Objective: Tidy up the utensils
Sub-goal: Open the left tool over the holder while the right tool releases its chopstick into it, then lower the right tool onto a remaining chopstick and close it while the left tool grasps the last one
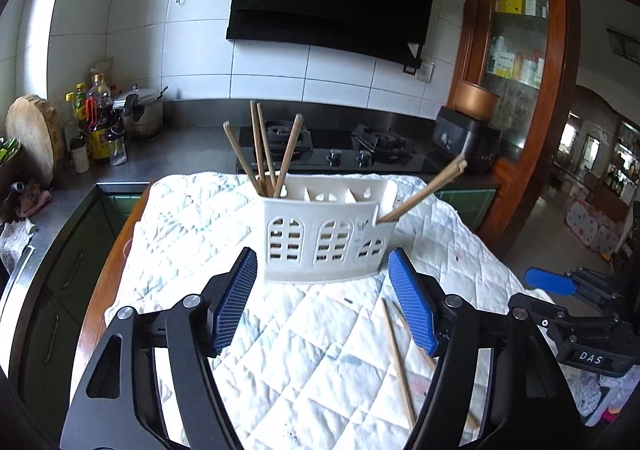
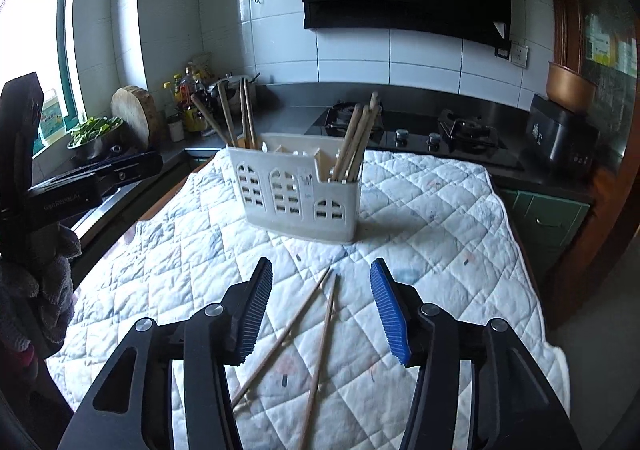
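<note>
A white plastic utensil holder (image 1: 324,246) (image 2: 300,197) with arched cut-outs stands upright on a quilted white cloth (image 1: 192,217). Several wooden chopsticks (image 1: 262,153) lean in its left compartment, and a few more (image 1: 424,187) lean out of its right one. Two loose chopsticks (image 2: 325,324) lie crossed on the cloth. My left gripper (image 1: 322,262) is open just in front of the holder, nothing between its blue pads. My right gripper (image 2: 321,266) is open above the loose chopsticks, whose far tips lie between its fingers; the pads do not touch them.
Behind the cloth runs a dark counter with a gas hob (image 1: 340,145) and a black cooker (image 1: 464,141). Bottles (image 1: 100,121) and a round wooden board (image 1: 36,133) stand at the left. The table's wooden edge (image 1: 108,270) shows left of the cloth.
</note>
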`<state>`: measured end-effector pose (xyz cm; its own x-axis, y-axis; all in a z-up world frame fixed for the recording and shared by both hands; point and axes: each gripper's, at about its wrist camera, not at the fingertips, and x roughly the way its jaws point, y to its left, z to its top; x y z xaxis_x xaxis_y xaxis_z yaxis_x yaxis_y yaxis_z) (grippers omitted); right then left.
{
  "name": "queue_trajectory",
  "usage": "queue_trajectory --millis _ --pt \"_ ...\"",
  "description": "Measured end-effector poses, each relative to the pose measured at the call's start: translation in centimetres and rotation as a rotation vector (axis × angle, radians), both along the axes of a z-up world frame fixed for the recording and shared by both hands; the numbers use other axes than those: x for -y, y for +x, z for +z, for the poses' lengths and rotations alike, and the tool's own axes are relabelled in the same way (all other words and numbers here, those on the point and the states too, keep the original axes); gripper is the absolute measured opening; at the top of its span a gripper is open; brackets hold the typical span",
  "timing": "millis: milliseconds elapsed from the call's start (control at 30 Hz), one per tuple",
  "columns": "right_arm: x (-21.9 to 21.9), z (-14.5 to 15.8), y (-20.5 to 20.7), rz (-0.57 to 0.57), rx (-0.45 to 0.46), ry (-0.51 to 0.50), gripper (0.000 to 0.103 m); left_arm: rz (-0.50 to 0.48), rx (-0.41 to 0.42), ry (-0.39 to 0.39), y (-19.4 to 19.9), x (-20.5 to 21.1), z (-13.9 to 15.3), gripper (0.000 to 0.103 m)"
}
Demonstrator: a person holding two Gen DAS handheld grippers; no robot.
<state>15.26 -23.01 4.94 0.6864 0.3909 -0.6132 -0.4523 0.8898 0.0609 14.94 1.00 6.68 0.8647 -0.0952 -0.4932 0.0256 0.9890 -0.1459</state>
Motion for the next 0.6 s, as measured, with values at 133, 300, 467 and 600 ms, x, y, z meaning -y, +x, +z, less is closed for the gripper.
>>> queue_trajectory --millis 133,300,467,600 --pt "0.6 -3.9 -2.0 -0.011 -0.059 -0.002 0.05 -0.007 -0.042 -0.018 -1.9 0.3 -2.4 0.071" --pt "0.9 -8.0 -4.1 -0.033 -0.126 -0.012 0.046 0.0 -0.103 -0.042 -3.6 0.5 -5.6 0.072" --pt "1.1 -10.7 -4.9 -0.042 -0.182 -0.016 0.039 0.025 -0.138 -0.051 -4.5 0.1 -7.6 0.072" --pt "0.8 -11.8 -4.8 -0.042 -0.213 -0.002 0.032 0.036 -0.161 -0.061 -5.0 -0.2 -8.7 0.072"
